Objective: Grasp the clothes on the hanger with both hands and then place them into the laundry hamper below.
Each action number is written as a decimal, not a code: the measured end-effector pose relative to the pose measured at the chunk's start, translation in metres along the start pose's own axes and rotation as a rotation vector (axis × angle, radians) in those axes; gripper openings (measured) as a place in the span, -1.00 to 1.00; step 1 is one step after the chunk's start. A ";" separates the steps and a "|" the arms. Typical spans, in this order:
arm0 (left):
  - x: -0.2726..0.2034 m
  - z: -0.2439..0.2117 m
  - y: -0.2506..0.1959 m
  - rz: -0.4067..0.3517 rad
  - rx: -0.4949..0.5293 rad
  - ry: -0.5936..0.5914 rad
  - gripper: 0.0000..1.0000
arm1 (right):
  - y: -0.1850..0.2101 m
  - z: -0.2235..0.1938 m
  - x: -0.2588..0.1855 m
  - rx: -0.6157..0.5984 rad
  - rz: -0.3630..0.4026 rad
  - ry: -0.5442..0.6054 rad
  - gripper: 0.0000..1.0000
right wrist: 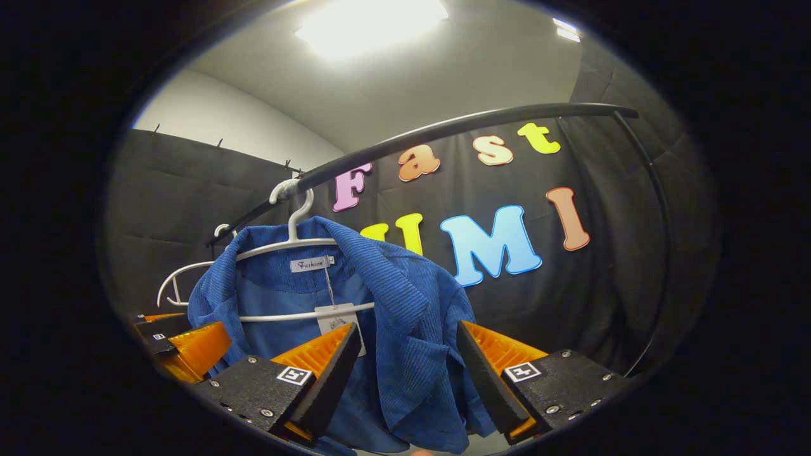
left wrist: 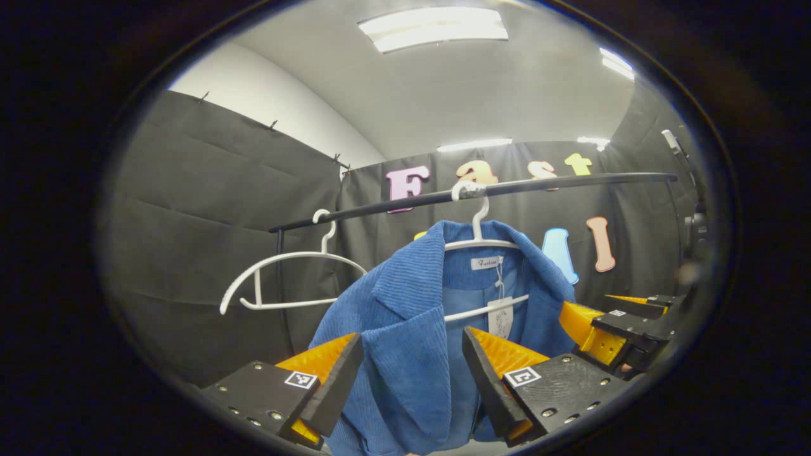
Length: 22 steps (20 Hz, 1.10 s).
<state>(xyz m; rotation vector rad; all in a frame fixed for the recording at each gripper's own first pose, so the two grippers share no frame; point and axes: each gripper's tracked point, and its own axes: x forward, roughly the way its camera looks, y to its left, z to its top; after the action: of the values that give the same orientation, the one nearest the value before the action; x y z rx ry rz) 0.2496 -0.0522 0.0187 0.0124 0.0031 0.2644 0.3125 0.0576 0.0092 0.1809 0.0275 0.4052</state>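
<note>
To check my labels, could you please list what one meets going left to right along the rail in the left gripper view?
Empty white hanger → blue jacket on its own hanger → the right tongs at the far right.

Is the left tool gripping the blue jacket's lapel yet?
Cannot tell. In the left gripper view, the left tool stands open with the blue jacket hanging between its fingers, but no plain contact or gap shows at either pad.
</note>
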 end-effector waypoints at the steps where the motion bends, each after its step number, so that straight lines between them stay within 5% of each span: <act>1: 0.006 -0.007 -0.003 0.008 -0.004 0.013 0.82 | -0.001 -0.004 0.006 0.000 0.003 0.003 0.89; 8: 0.030 -0.049 -0.012 0.070 -0.003 0.087 0.82 | -0.008 -0.037 0.040 0.017 0.021 0.064 0.88; 9: 0.032 -0.051 -0.012 0.075 0.002 0.089 0.94 | -0.010 -0.040 0.042 0.018 0.019 0.068 0.88; 13: 0.035 -0.063 -0.007 0.109 0.015 0.111 0.82 | -0.007 -0.047 0.047 0.046 0.033 0.082 0.88; 15: 0.037 -0.069 -0.006 0.119 0.016 0.117 0.94 | -0.004 -0.049 0.048 0.050 0.044 0.083 0.87; 21: 0.043 -0.075 -0.014 0.121 0.050 0.122 0.69 | 0.003 -0.067 0.056 0.028 0.058 0.115 0.87; 22: 0.043 -0.075 -0.014 0.118 0.050 0.121 0.94 | 0.004 -0.068 0.057 0.033 0.060 0.122 0.87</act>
<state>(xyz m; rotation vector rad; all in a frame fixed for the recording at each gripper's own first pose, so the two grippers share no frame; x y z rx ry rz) 0.2944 -0.0534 -0.0564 0.0463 0.1300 0.3827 0.3594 0.0959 -0.0565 0.1893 0.1489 0.4756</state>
